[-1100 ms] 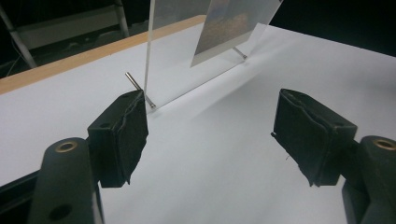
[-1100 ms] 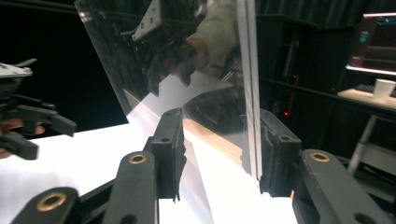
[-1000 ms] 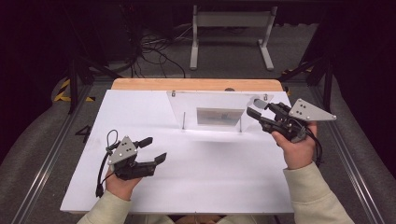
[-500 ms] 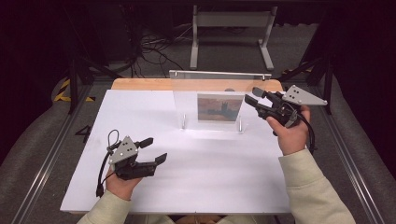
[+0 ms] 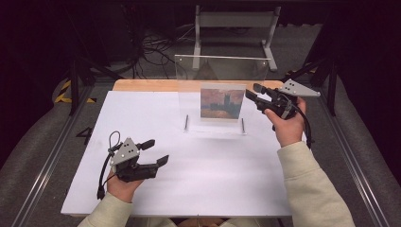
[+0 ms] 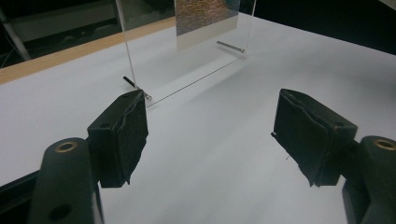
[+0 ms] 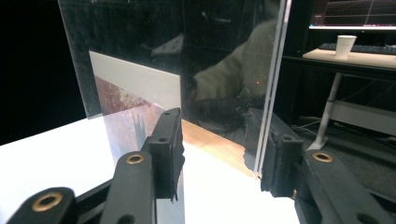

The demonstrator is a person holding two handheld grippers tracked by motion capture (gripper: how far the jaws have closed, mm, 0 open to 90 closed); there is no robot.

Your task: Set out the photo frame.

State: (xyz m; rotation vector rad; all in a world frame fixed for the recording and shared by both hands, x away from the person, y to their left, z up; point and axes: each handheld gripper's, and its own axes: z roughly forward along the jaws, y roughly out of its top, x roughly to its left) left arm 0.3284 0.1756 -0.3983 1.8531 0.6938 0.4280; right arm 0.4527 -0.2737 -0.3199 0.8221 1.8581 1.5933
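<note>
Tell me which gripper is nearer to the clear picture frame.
Right. The right gripper is at the clear picture frame, its fingers either side of the frame's right edge. The left gripper sits well back, near the table's front left.

A clear acrylic picture frame (image 5: 221, 94) stands upright at the far middle of the table's white sheet (image 5: 189, 179), resting on two metal pins, with a painted print (image 5: 222, 102) inside it.
</note>
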